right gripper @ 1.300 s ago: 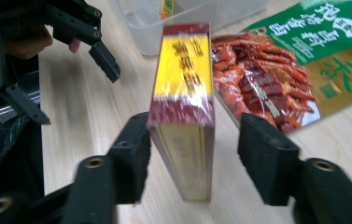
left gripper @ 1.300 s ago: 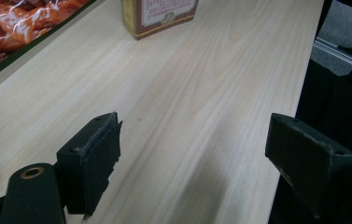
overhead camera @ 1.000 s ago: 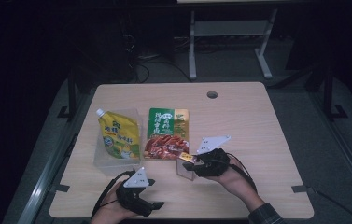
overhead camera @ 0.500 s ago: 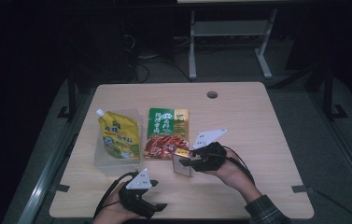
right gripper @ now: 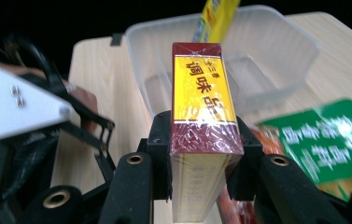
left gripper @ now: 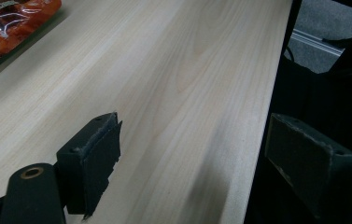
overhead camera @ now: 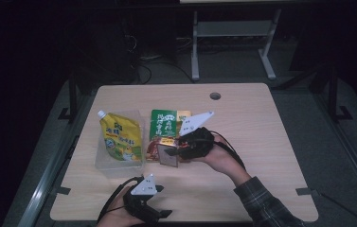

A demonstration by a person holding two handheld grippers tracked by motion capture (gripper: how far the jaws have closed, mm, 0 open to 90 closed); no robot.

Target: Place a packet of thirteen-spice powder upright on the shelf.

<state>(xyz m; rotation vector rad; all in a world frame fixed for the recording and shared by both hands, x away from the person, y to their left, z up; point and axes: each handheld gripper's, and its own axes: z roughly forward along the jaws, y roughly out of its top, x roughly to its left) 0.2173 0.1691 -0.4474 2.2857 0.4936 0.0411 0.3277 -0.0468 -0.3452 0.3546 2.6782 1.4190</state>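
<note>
My right gripper (overhead camera: 176, 150) is shut on a dark red and yellow seasoning box (right gripper: 203, 107), held just above the table at mid-front. The box (overhead camera: 169, 156) hangs over the lower edge of a green and orange food pouch (overhead camera: 166, 130). A clear plastic tub (overhead camera: 119, 163) lies to the left with a yellow spouted pouch (overhead camera: 120, 136) resting in it. In the right gripper view the tub (right gripper: 276, 56) sits straight ahead of the box. My left gripper (overhead camera: 155, 215) rests open at the table's front edge; its pads (left gripper: 100, 154) stand wide apart over bare wood.
The wooden table (overhead camera: 261, 142) has a round cable hole (overhead camera: 215, 96) near its far edge. A metal stand (overhead camera: 233, 42) and cables lie on the dark floor beyond. The orange pouch corner (left gripper: 10, 23) lies far left of the left gripper.
The right gripper has carried the box leftward and slightly up, from beside the green pouch to over its lower edge, toward the tub. The left gripper has stayed put.
</note>
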